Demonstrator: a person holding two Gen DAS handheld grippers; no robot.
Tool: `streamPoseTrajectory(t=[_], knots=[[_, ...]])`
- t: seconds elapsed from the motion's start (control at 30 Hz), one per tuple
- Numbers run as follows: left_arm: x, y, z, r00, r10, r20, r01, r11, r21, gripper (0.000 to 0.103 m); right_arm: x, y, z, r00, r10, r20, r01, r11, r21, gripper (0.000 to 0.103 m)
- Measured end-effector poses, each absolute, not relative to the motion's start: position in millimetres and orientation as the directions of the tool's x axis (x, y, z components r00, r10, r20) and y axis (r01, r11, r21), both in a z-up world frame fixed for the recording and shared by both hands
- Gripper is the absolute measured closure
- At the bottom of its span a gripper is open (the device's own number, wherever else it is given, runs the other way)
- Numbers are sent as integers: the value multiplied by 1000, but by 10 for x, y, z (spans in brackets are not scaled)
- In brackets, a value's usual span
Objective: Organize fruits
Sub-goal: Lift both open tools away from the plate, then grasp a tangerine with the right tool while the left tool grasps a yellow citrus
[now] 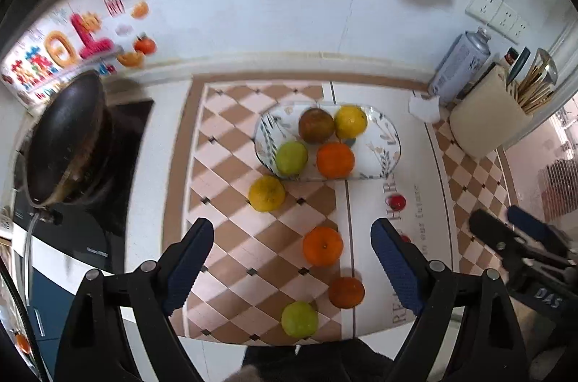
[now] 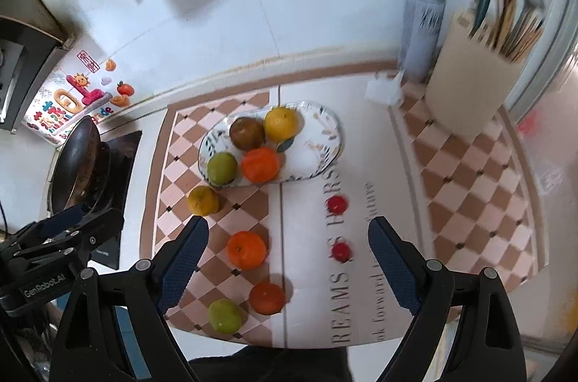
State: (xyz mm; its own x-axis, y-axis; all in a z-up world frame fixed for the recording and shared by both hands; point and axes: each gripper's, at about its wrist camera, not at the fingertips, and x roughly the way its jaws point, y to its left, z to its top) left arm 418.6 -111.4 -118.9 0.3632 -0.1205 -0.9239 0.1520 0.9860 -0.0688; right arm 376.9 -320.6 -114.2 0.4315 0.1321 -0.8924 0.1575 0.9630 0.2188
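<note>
Four fruits sit on the patterned plate [image 1: 383, 143] at centre frame: brown, yellow, green, orange. Four more lie loose on the checkered bench [image 1: 231, 136] below it: yellow fruit [image 1: 266, 193], orange fruit [image 1: 322, 245], darker orange fruit [image 1: 346, 291], green fruit [image 1: 299, 318]. Left gripper [image 1: 290, 262] and right gripper [image 2: 287, 264] hang above, jaws spread wide, holding nothing.
</note>
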Motion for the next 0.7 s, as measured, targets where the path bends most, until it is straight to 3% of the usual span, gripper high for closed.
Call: streamPoseTrajectory(t=[0.1, 0.37, 0.53, 0.63, 0.7], knots=[[4285, -1079, -1431, 325, -65, -943, 131, 991, -23, 6, 3941, -3129, -1546, 362, 200, -910, 149, 952, 269, 11], [4570, -737, -2129, 175, 7, -985, 36, 999, 14, 6, 4315, -2612, -2806, 122, 351, -928, 111, 924, 365, 11], [4755, -625, -2395, 122, 39, -992, -1, 999, 40, 6, 4405, -2190, -3342, 46, 360, -932, 45, 931, 362, 14], [4874, -579, -2516, 103, 32, -994, -32, 999, 29, 6, 4393, -2002, -3459, 37, 294, -955, -23, 956, 293, 16], [4965, -595, -2608, 86, 12, -996, -36, 999, 9, 6, 4369, -1940, -3525, 32, 261, -965, -52, 964, 259, 25]])
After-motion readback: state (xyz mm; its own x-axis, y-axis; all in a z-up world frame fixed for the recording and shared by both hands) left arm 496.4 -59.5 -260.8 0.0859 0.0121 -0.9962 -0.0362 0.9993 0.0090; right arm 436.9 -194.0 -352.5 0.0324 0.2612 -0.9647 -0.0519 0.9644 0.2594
